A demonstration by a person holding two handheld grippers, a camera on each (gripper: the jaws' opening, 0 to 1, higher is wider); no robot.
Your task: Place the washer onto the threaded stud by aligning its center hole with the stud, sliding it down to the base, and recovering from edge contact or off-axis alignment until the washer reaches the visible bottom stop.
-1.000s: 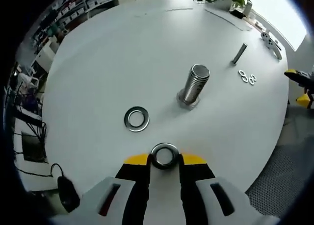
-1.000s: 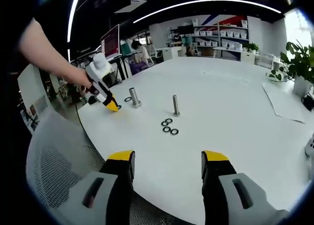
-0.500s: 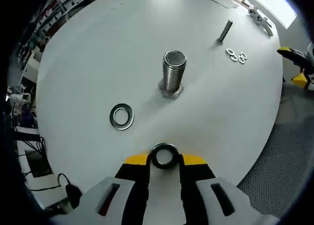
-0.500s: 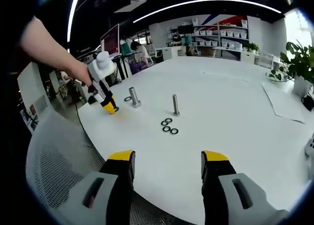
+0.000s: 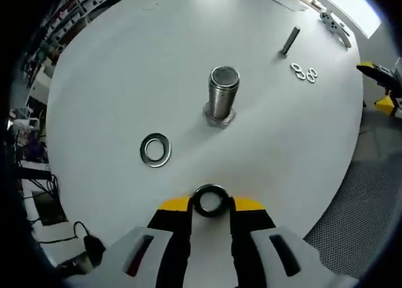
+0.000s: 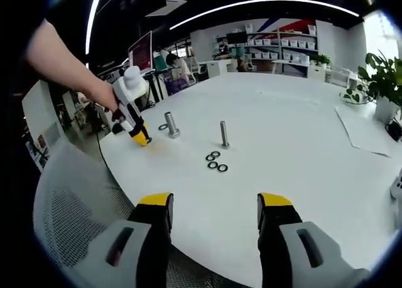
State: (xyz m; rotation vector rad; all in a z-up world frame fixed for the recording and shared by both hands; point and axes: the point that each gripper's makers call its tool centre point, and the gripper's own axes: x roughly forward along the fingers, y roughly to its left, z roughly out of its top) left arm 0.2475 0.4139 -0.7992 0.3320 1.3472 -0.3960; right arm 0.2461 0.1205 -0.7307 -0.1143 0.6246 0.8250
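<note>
In the left gripper view my left gripper (image 5: 211,203) is shut on a steel washer (image 5: 210,200), held flat between the yellow-tipped jaws above the white table (image 5: 125,68). The large threaded stud (image 5: 223,96) stands upright on its hex base ahead of the held washer, apart from it. A second washer (image 5: 155,149) lies flat on the table to the left. In the right gripper view my right gripper (image 6: 213,206) is open with nothing between its jaws, near the table's front edge. There the left gripper (image 6: 130,115) is at the far left, next to the large stud (image 6: 170,123).
A thin stud (image 5: 289,41) (image 6: 223,133) stands further out with three small washers (image 5: 303,73) (image 6: 215,160) beside it. A mesh chair back (image 6: 69,213) lies below the table edge. A potted plant (image 6: 380,81) and papers are at the right.
Over the last second the left gripper view rose and tilted, so the stud sits higher in the picture; since half a second ago almost nothing has shifted. The right gripper has stayed still.
</note>
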